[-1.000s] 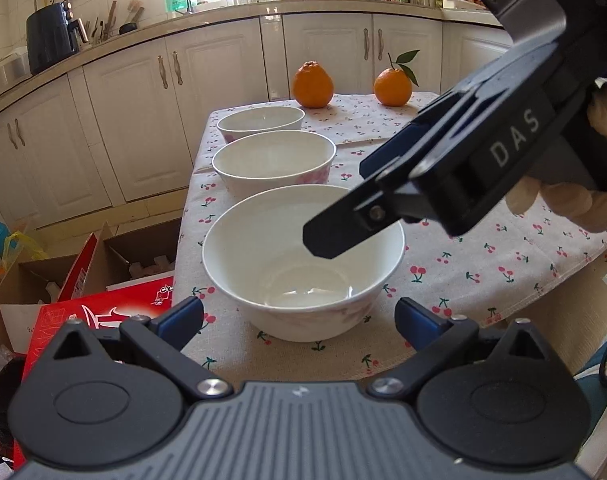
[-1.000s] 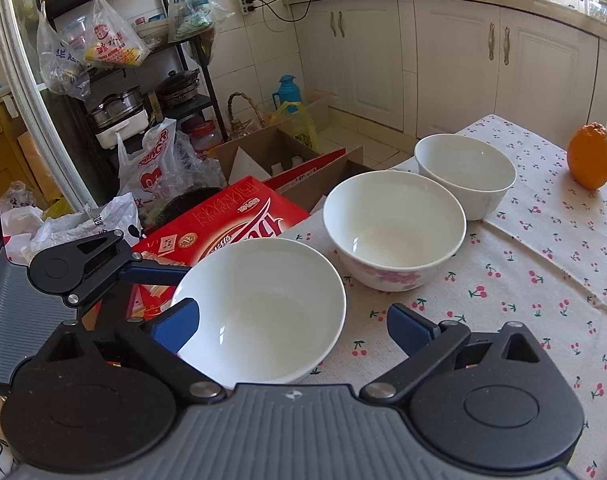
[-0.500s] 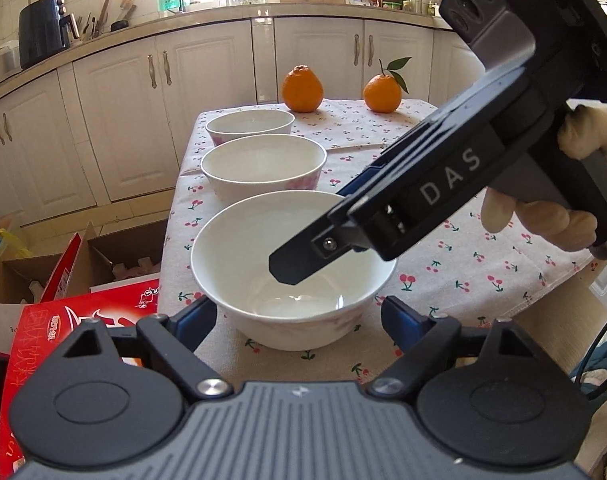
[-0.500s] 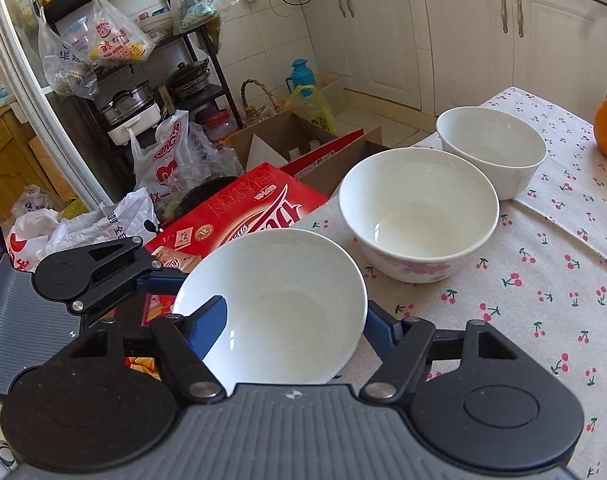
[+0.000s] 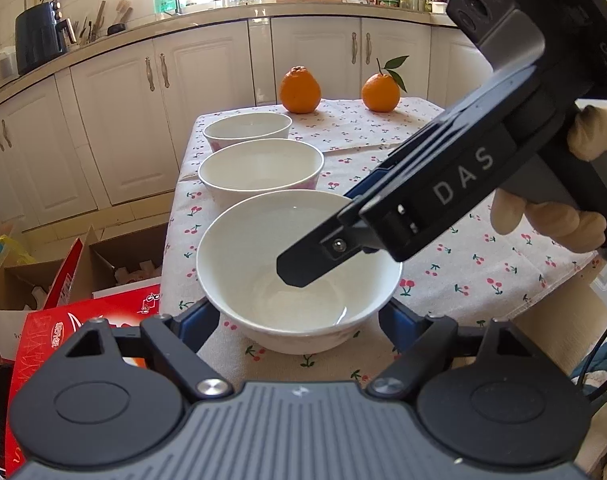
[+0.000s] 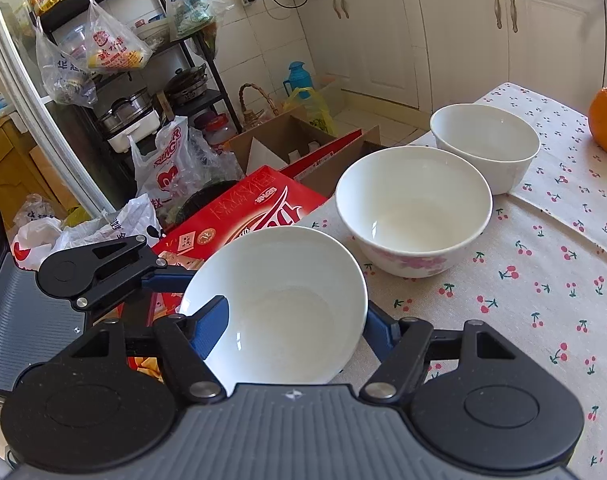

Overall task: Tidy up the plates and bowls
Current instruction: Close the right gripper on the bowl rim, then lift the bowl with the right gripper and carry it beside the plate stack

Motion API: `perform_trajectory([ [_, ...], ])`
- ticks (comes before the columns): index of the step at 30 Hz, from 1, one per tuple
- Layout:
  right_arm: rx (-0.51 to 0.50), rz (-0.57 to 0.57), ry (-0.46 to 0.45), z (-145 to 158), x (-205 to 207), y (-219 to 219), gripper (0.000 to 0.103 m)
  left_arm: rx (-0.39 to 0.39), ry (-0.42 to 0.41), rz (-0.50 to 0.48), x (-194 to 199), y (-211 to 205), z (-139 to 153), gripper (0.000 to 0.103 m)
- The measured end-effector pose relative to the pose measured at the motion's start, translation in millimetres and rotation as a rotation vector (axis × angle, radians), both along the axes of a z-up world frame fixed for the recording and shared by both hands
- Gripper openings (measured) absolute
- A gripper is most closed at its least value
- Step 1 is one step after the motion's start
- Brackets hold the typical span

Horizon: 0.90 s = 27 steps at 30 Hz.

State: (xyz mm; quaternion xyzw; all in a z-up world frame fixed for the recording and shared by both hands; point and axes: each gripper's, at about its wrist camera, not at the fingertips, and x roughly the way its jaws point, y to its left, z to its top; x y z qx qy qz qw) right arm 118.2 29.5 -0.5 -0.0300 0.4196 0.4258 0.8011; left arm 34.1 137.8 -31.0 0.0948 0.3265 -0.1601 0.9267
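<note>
Three white bowls stand in a row on the cherry-print tablecloth (image 5: 463,280). The near bowl (image 5: 263,248) lies between the fingers of my left gripper (image 5: 299,320). Its jaws are closing, and both blue pads touch the bowl's lower wall. My right gripper (image 6: 299,316) is shut on the same near bowl (image 6: 295,280): one finger reaches over the rim, the other sits outside the right wall. The bowl looks slightly tilted in the right wrist view. Behind it stand the middle bowl (image 5: 259,168) with pink flowers and the far bowl (image 5: 247,126).
Two oranges (image 5: 299,90) (image 5: 380,92) sit at the table's far end. The bowls line the table's left edge. Beyond that edge, a red carton (image 6: 247,208) and an open cardboard box (image 5: 115,256) are on the floor. Bags and a loaded rack (image 6: 143,92) stand further left.
Both grippers' jaws have closed in from wide open onto the near bowl. The right gripper's finger has sunk deeper into the bowl. The bowl now looks slightly tipped.
</note>
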Motion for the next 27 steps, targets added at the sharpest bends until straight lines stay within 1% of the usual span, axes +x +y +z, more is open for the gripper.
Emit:
perform_trajectory([
  [6,-0.004,-0.022,-0.007,2.7,-1.3,-12.9,0.077,0.006,0.002,-0.027,4.1,-9.9,4.1,0.086],
  [13,0.011,-0.081,-0.020,9.4,-2.1,-37.5,0.077,0.017,-0.017,-0.079,11.1,-29.4,11.1,0.086],
  [20,-0.001,-0.155,-0.043,13.2,-4.6,-66.1,0.077,0.016,-0.026,-0.153,23.8,-57.0,13.1,0.086],
  [27,-0.005,-0.255,-0.049,12.3,-5.4,-101.2,0.077,0.012,-0.027,-0.243,38.8,-85.9,11.7,0.086],
])
